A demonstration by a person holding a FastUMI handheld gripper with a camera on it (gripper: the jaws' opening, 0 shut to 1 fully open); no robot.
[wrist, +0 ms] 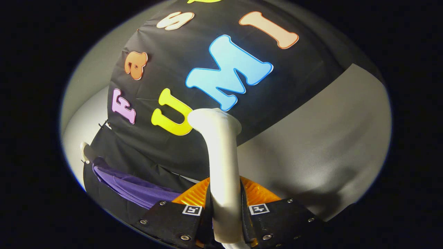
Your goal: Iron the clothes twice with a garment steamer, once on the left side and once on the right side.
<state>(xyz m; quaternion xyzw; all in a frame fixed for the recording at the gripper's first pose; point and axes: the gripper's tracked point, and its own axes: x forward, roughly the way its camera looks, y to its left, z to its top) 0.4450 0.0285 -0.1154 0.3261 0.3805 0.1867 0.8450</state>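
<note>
The gripper (225, 211) is closed on the steamer (221, 166): both fingers (173, 221) press against the steamer's pale handle from either side, leaving no spare gap between pad and handle. The steamer stands roughly upright in this grip, its handle rising from between the fingers and bending slightly toward the wall, and it ends in a flared, rounded head well beyond the fingertips. The face of the head is turned away (its outlet side cannot be seen). Taking the steamer as the reference, the garment (135, 188) lies to its left and lower down, just beside the left finger; it is a purple cloth in folds, hanging from a pale hanger (84, 150) whose hook end shows further left of the steamer. The steamer head is apart from the garment and does not touch it. Behind the steamer hangs the black cloth wall (304, 76), which reaches down behind the garment as well. To the right of the steamer, and behind it below the cloth's edge, is a plain grey panel (322, 148), lit brighter near its lower part. To the far left of the steamer, past the hanger, a pale grey surface (86, 114) shows beside the cloth's edge.
</note>
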